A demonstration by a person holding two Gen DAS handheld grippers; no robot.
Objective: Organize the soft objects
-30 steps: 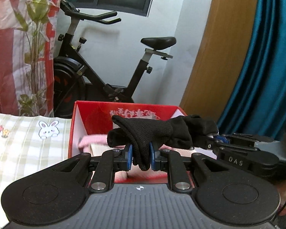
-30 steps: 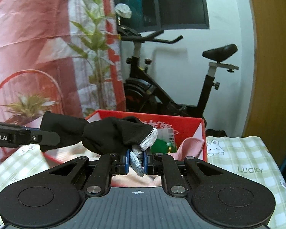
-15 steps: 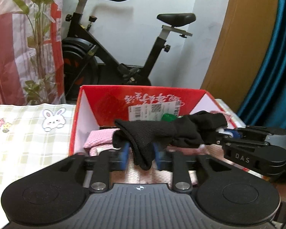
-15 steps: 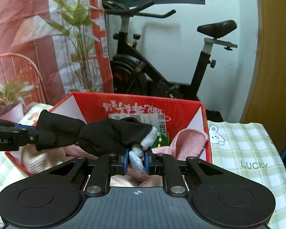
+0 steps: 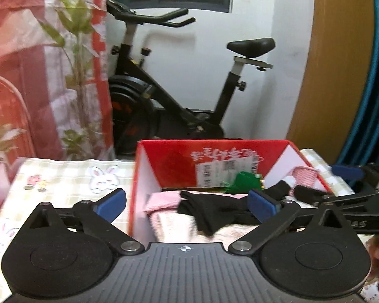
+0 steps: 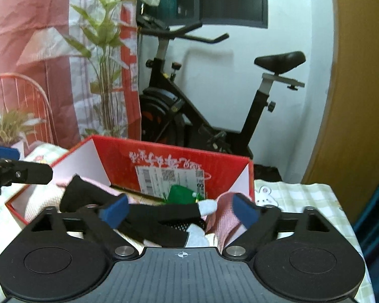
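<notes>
A black glove with grey fingertips (image 5: 214, 212) (image 6: 164, 217) lies in the red cardboard box (image 5: 169, 161) (image 6: 179, 159), on top of pink knitted cloths (image 5: 161, 199) (image 6: 227, 217). My left gripper (image 5: 187, 202) is open wide just in front of the box, its blue pads either side of the glove and apart from it. My right gripper (image 6: 179, 209) is also open wide over the glove's grey fingertip end. Each gripper shows in the other's view, the right one (image 5: 351, 192) at the right edge, the left one (image 6: 10, 171) at the left edge.
The box stands on a checked tablecloth with rabbit prints (image 5: 70, 176) (image 6: 295, 197). A green object (image 5: 242, 180) lies at the back of the box. Behind are an exercise bike (image 5: 184, 106), a plant (image 6: 106, 58), a wooden panel (image 5: 336, 63) and a blue curtain (image 5: 376, 88).
Both grippers opened and let go of the black glove, which dropped onto the pink cloths in the box. Both have pulled back slightly.
</notes>
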